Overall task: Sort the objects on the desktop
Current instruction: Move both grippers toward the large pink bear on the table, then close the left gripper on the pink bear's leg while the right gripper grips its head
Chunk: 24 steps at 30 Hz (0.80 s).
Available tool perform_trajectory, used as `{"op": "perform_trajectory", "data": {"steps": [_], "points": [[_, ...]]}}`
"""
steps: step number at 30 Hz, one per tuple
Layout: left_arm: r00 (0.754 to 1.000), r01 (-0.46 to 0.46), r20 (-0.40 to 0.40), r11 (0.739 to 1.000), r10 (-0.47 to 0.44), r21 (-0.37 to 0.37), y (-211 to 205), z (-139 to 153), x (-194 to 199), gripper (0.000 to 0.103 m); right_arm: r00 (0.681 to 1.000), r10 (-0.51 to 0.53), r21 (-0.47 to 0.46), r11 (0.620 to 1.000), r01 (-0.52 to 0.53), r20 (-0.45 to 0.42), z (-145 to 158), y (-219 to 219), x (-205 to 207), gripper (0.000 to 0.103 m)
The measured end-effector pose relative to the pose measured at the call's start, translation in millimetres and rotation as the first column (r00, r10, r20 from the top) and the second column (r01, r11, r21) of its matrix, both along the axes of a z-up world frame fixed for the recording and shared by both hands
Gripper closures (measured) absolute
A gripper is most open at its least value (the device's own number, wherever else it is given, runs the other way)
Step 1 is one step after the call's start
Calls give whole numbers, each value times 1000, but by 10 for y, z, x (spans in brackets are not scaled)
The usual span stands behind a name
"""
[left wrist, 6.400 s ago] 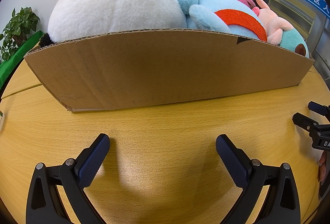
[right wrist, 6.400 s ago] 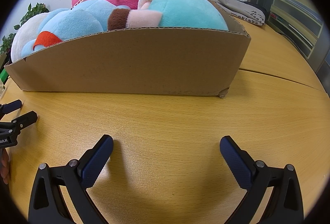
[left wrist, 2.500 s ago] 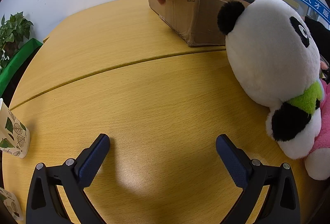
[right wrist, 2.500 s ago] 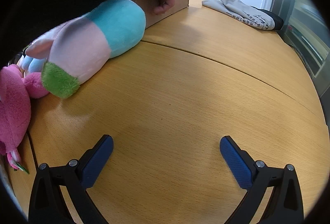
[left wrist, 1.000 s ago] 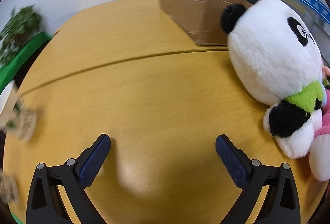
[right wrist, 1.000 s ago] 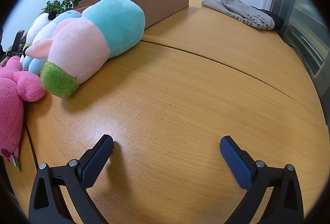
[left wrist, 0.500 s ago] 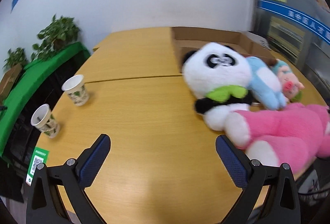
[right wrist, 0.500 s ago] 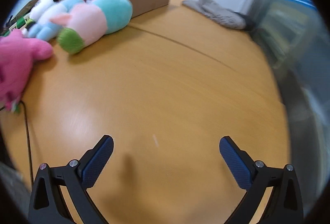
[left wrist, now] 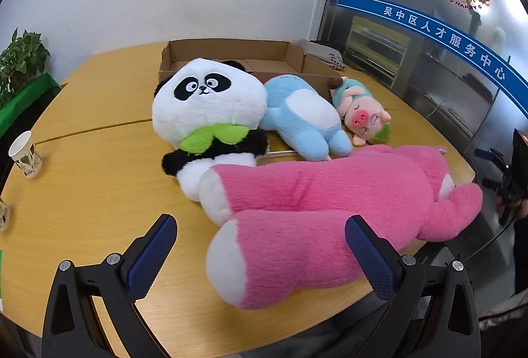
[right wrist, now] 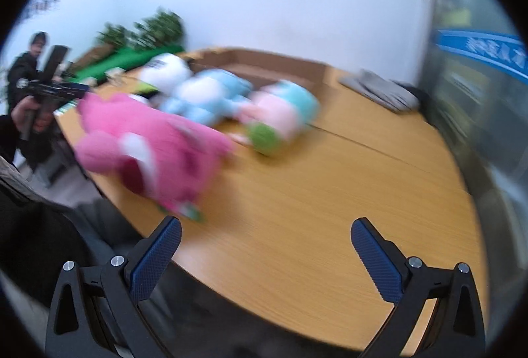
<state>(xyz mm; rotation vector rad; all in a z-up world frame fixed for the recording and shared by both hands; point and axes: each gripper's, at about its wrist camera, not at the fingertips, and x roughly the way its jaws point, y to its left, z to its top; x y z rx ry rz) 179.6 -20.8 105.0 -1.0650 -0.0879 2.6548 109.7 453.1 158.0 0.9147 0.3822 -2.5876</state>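
Both grippers, left [left wrist: 260,245] and right [right wrist: 265,247], gape empty; pink plush [left wrist: 330,209] lies nearest the left, box [left wrist: 231,56] behind. Grip a leg (soft, bulky).

Left wrist view looks down across the table [left wrist: 99,166] from its near edge, close over the pink toy [left wrist: 330,203]; right wrist view, blurred, faces the same toys [right wrist: 155,150] from farther right.
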Motion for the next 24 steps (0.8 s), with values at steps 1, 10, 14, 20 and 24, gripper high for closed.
{"op": "perform_trajectory", "data": {"steps": [1,10,14,20,24], "points": [[1000,1,-1,1000,-1,2,36,-5,-9,0,1000,15,-22,1000,-16,-15,-28,-138,23,0],[999,-35,21,999,35,37,92,-51,-32,0,986,117,-175,975,-136,-117,-267,-1140,150,0],[999,-35,28,997,33,71,18,-102,-53,0,991,91,-167,980,-106,-95,-371,-1146,87,0],[999,-22,45,994,17,108,-58,-146,-104,0,997,47,-171,984,-56,-56,-542,-1150,-8,0],[999,-9,49,993,3,118,-73,-174,-113,0,997,56,-139,988,-64,-61,-595,-1230,-78,0]]}}
